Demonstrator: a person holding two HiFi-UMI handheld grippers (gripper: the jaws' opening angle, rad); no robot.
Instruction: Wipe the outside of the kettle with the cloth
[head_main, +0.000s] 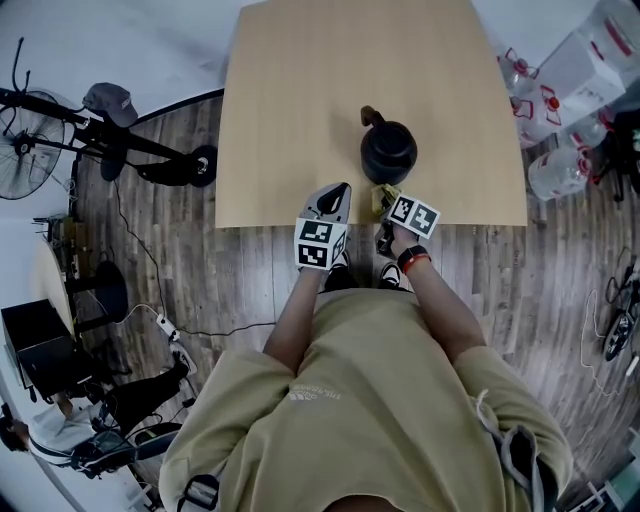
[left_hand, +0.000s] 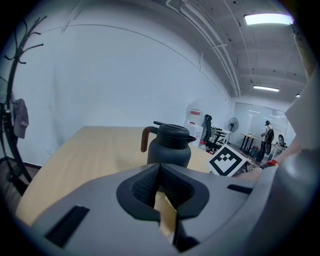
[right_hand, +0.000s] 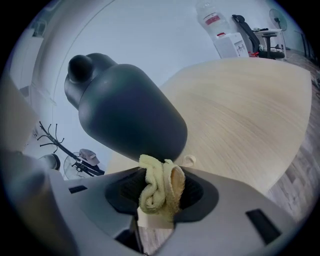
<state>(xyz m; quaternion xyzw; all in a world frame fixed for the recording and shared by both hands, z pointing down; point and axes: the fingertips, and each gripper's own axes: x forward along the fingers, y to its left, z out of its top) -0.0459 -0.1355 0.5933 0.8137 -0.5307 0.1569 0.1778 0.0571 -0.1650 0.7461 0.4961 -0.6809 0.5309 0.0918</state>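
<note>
A dark kettle (head_main: 389, 150) with a brown handle stands near the front edge of the wooden table (head_main: 290, 110). In the left gripper view the kettle (left_hand: 169, 146) stands upright a short way ahead. My left gripper (head_main: 338, 190) is shut with nothing in it, left of the kettle at the table's edge. My right gripper (head_main: 381, 199) is shut on a yellow cloth (right_hand: 160, 187), just in front of the kettle's base. The kettle's body (right_hand: 130, 112) fills the right gripper view right behind the cloth; whether they touch is unclear.
Large water bottles (head_main: 560, 170) and boxes lie on the floor right of the table. A fan (head_main: 30, 140) and a stand with a cap (head_main: 110, 100) are at the left. A person (left_hand: 268, 135) stands far off in the room.
</note>
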